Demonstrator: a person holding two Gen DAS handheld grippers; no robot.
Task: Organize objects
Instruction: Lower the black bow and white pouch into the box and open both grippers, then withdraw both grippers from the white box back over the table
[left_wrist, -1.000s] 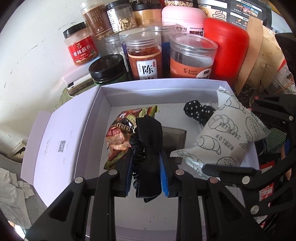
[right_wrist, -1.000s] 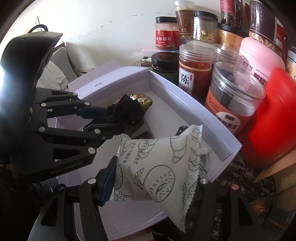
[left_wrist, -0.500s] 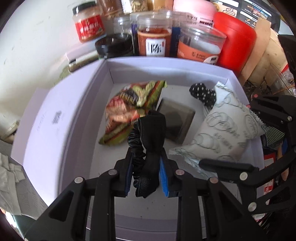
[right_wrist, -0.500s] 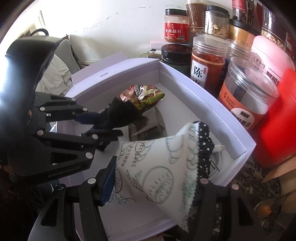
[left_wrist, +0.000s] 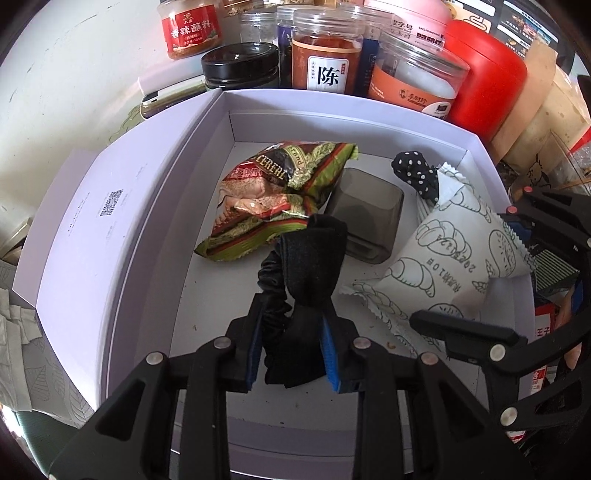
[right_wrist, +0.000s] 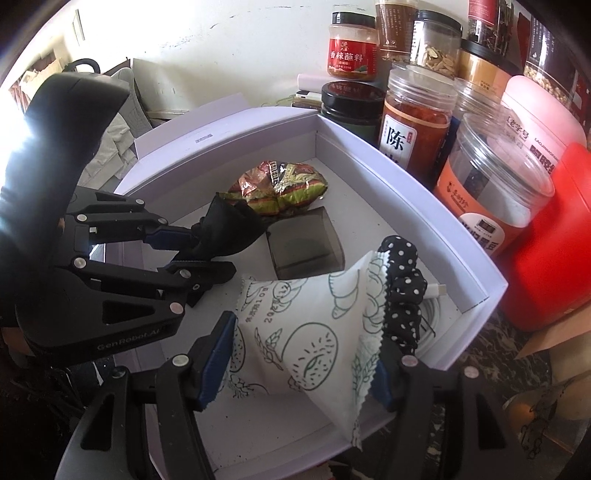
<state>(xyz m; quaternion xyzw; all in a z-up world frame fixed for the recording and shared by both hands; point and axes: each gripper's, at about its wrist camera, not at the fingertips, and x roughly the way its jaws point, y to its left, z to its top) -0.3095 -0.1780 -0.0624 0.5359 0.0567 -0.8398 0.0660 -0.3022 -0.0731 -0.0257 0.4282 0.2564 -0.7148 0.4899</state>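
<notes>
A pale lilac box (left_wrist: 332, 122) holds a cereal packet (left_wrist: 273, 192), a grey see-through tub (left_wrist: 365, 206) and a polka-dot scrunchie (left_wrist: 413, 170). My left gripper (left_wrist: 293, 310) is low in the box, its jaws opening around a black fabric bundle (left_wrist: 310, 258) that still fills the gap between the pads. My right gripper (right_wrist: 303, 343) grips a white pouch (right_wrist: 306, 325) printed with bread drawings; these jaws are opening too, pads against the pouch. It leans on the scrunchie (right_wrist: 402, 280) at the box's right side. The right wrist view shows the left gripper (right_wrist: 210, 251) and bundle (right_wrist: 229, 229).
Several jars (left_wrist: 325, 55), a black-lidded jar (left_wrist: 240, 62) and a red canister (left_wrist: 487, 74) crowd the box's far wall. The box's flat lid flap (left_wrist: 92, 221) lies to the left. A white cable (right_wrist: 432, 291) sits in the box's right corner.
My left gripper has sunk lower into the box with the black bundle. The right gripper's pouch has come down inside the box, against the polka-dot scrunchie.
</notes>
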